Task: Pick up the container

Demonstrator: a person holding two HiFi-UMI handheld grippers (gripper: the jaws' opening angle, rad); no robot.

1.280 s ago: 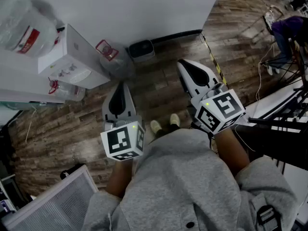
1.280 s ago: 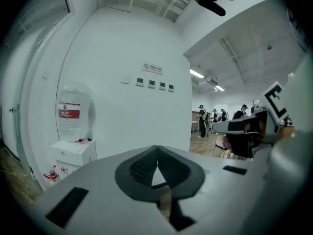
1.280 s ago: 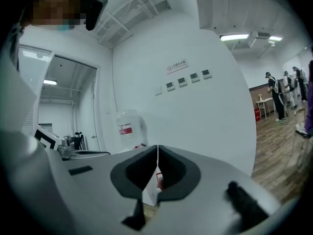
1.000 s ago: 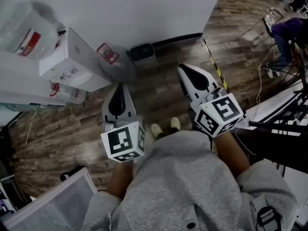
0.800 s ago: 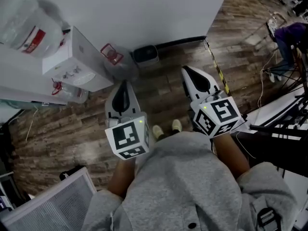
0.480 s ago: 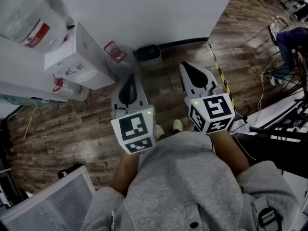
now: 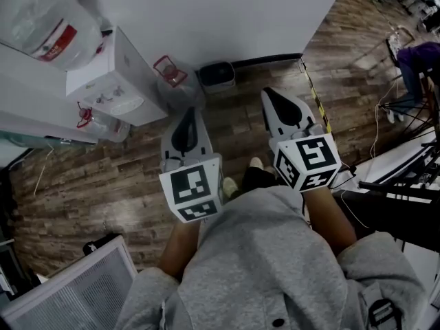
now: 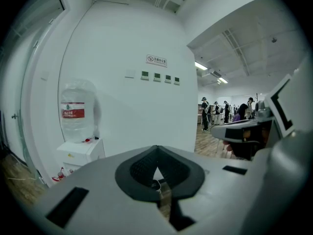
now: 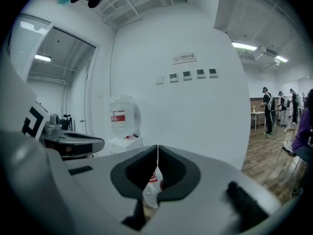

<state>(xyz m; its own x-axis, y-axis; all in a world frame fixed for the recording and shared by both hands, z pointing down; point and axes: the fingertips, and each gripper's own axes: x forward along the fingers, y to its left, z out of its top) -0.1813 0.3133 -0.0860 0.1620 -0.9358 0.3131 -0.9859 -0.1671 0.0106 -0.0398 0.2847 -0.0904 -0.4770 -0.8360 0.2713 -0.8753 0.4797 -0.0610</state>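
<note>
Red, unreadable label (image 7: 60,34) on water bottle (image 7: 33,7)

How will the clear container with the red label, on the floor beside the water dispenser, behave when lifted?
The clear container looks empty, so it is probably light. Its thin, see-through walls may flex when squeezed, and the smooth plastic could slip.

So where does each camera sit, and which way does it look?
Head view: on the person's head, looking steeply down at the wooden floor, grey sweatshirt, left gripper and right gripper.
Left gripper view: on the left gripper, facing the white wall along its shut jaws; right gripper at right.
Right gripper view: on the right gripper, facing that wall; left gripper at left.
Shared: all show the water dispenser.
</note>
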